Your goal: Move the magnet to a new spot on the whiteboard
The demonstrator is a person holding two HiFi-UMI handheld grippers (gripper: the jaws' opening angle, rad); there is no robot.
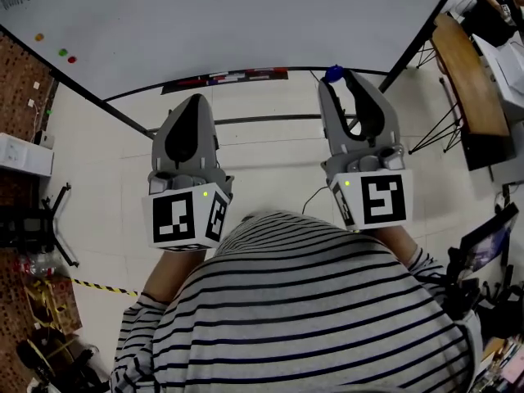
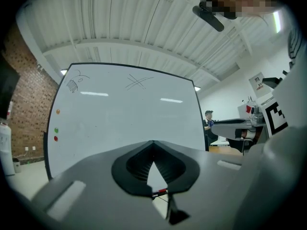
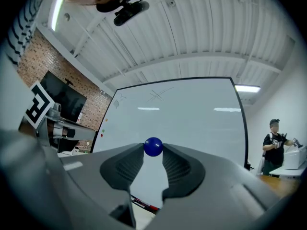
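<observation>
A small blue ball magnet (image 3: 153, 146) sits pinched between the tips of my right gripper (image 3: 153, 150), held in the air short of the whiteboard (image 3: 192, 119). In the head view the magnet (image 1: 332, 74) shows at that gripper's tip (image 1: 337, 79), near the board's lower edge. The left gripper (image 1: 190, 101) hangs beside it, lower and to the left, its jaws (image 2: 153, 143) shut with nothing in them. The whiteboard (image 1: 246, 15) carries faint drawings and orange (image 1: 38, 37), green (image 1: 62, 52) and red (image 1: 72, 59) magnets at its left edge.
A tray with markers (image 1: 237, 76) runs along the board's bottom edge, above the stand's bar (image 1: 262, 119). A wooden table (image 1: 467, 80) stands at right. A brick wall (image 2: 24, 119) lies left. A person (image 3: 276, 138) stands in the background.
</observation>
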